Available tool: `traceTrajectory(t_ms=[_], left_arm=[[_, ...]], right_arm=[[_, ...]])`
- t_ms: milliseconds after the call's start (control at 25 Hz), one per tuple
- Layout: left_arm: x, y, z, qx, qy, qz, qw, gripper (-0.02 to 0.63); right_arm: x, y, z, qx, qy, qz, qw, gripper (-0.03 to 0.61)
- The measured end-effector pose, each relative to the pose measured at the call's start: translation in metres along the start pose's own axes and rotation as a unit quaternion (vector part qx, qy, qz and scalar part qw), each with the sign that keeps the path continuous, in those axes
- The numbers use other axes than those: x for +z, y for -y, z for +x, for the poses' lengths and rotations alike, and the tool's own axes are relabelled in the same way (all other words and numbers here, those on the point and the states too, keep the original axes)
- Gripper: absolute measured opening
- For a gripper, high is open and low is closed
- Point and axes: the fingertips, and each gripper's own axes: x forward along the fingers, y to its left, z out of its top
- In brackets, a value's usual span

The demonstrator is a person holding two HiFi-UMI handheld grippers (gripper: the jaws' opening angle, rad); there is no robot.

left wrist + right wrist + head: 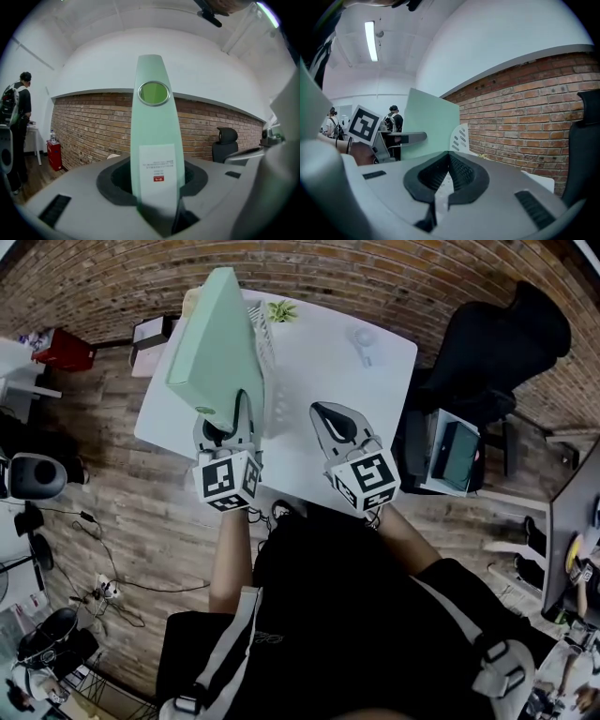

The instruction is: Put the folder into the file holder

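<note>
Head view: the mint-green folder point(214, 343) stands upright over the left part of the white surface point(319, 381), its broad side panel turned to the camera. Its right edge runs just beside the white file holder point(266, 343). Whether the folder's foot sits inside a compartment or in front of the holder cannot be told. The left gripper point(225, 427) meets the folder at its lower near end, one jaw on each side.

Left gripper view: the folder's spine point(154, 140) rises between the jaws, with a round finger hole near the top and a white label lower down. The jaws stand apart around the spine. The left jaw lies against the spine's edge, while a dark gap shows between the spine and the right jaw, so no firm pinch is visible.

Right gripper view: the right gripper point(450, 161) is closed and empty, its ribbed pads meeting at the tips. Beyond it the folder point(429, 124) appears as a flat green panel, and the slotted wall of the file holder point(461, 137) stands just to its right.

Head view, surroundings: the right gripper point(323, 416) hovers over the middle of the surface, well apart from the folder. A small plant point(281, 310) sits at the far edge, behind the file holder. A black chair point(497, 343) stands to the right of the surface, before a brick wall.
</note>
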Motion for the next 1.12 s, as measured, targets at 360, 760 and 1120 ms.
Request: traceTrajectory(t_ms=[360,760,1120], left_arm=[[-0.013,0.002,0.006,-0.014,-0.116,-0.004,0.9931,0.186],[-0.010,-0.013,0.003,0.012,-0.084,-0.036,0.9957,0.132],[0.008,-0.008,-0.005,0.000,0.012,-0.019,0.9998,0.124]], right_arm=[[0.000,0.004,0.004,-0.005,0.000,0.012,1.000,0.009],[0.000,0.007,0.004,-0.010,-0.001,0.014,1.000,0.009],[-0.005,0.009,0.001,-0.018,-0.002,0.019,1.000,0.009]])
